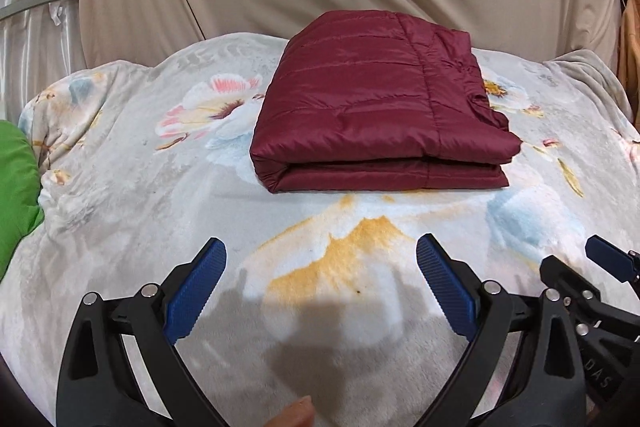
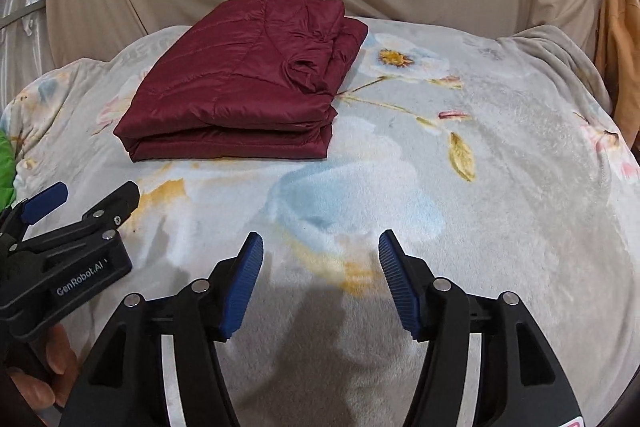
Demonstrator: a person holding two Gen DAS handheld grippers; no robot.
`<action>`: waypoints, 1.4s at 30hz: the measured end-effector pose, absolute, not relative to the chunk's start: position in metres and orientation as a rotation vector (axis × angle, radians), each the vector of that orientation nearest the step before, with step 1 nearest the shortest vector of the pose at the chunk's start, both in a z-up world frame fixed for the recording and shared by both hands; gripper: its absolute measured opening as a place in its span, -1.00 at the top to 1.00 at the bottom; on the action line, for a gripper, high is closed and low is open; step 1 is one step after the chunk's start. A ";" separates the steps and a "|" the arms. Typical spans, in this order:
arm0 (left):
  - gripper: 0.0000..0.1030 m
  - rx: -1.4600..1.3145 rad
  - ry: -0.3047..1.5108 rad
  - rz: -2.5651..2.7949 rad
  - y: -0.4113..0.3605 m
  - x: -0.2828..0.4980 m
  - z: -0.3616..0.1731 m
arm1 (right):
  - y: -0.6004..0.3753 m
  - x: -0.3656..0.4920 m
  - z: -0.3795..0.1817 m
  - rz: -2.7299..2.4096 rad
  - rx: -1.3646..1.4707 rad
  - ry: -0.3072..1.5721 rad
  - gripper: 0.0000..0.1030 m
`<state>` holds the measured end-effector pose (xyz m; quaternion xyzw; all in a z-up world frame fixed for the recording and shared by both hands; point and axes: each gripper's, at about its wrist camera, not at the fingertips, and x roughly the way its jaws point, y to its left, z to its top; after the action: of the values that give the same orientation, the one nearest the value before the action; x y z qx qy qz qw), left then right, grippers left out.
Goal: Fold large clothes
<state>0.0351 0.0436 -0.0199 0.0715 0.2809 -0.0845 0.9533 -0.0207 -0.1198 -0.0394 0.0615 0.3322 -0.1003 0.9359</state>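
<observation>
The left gripper [image 1: 321, 259] hovers low over the blanket [image 1: 120, 227], its ribbed blue pads [image 1: 196, 291] spread wide and holding nothing. The right gripper [image 2: 321, 253] sits just beside it, likewise wide open and empty. At 12 o'clock from the left gripper, well apart, lies the jacket [image 1: 372, 99] — maroon, glossy, quilted, folded into a thick rectangle on the fleecy floral blanket.

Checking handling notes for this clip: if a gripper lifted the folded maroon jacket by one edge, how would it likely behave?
The jacket would probably sag and unfold, since it lies in loose stacked layers. Its glossy shell suggests it may slip between layers or from the pads. Puffy quilting hints it is light for its bulk. Both grippers, left and right, hang open, clear of it.
</observation>
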 end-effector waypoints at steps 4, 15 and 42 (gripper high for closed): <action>-0.83 0.151 0.568 -0.167 0.040 0.030 -0.021 | -0.118 -0.021 -0.040 -0.219 0.126 0.681 -0.16; -0.84 0.164 0.585 -0.172 0.036 0.030 -0.024 | -0.109 -0.023 -0.040 -0.233 0.104 0.667 -0.18; -0.85 0.168 0.623 -0.154 0.035 0.035 -0.030 | -0.104 -0.020 -0.046 -0.258 0.102 0.678 -0.18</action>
<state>0.0354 0.0354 -0.0298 0.0823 0.3060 -0.0754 0.9455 -0.0204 -0.1042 -0.0459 0.0498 0.3313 -0.1261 0.9337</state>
